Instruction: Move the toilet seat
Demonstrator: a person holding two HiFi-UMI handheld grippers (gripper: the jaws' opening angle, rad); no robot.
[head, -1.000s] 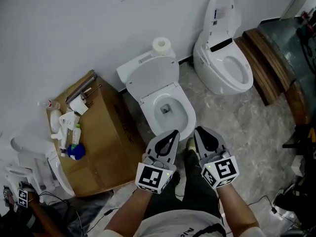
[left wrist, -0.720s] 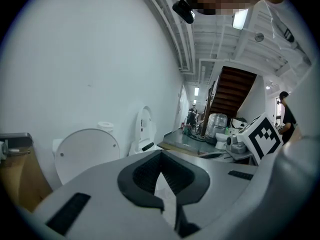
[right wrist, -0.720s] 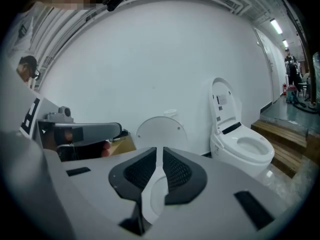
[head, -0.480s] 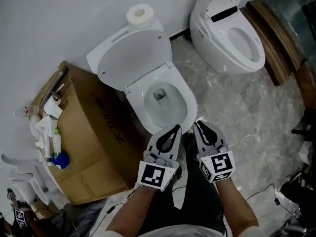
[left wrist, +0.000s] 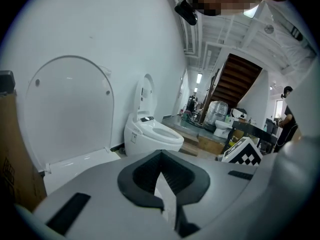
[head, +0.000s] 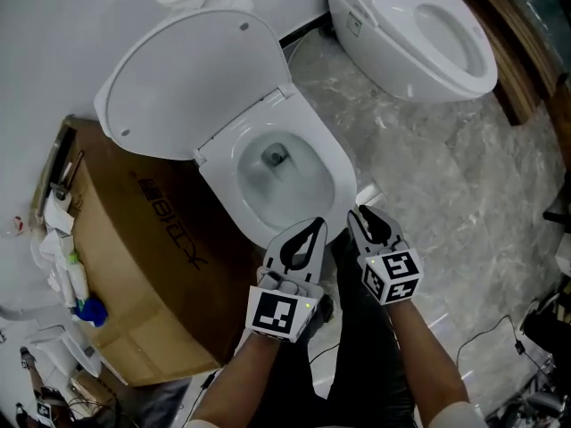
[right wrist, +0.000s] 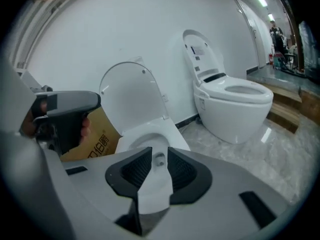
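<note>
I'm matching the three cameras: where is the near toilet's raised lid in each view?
Head view: the raised lid sits upper left.
Left gripper view: raised lid at left, upright.
Right gripper view: raised lid left of centre.
Shared landmark: the second toilet, right of the lid in every view.

- The toilet seat (head: pixel 332 178) is seen down on the bowl at centre, with the lid (head: pixel 192 83) raised toward 11 o'clock.
- The left gripper (head: pixel 308 234) and right gripper (head: pixel 361 219) are held side by side at 6 o'clock, near the bowl's front rim.
- The right gripper's jaws are opening, with nothing between them.
- A cardboard box (head: pixel 134 266) is seen at 8 o'clock and a second toilet (head: pixel 419 34) at 1 o'clock.
</note>
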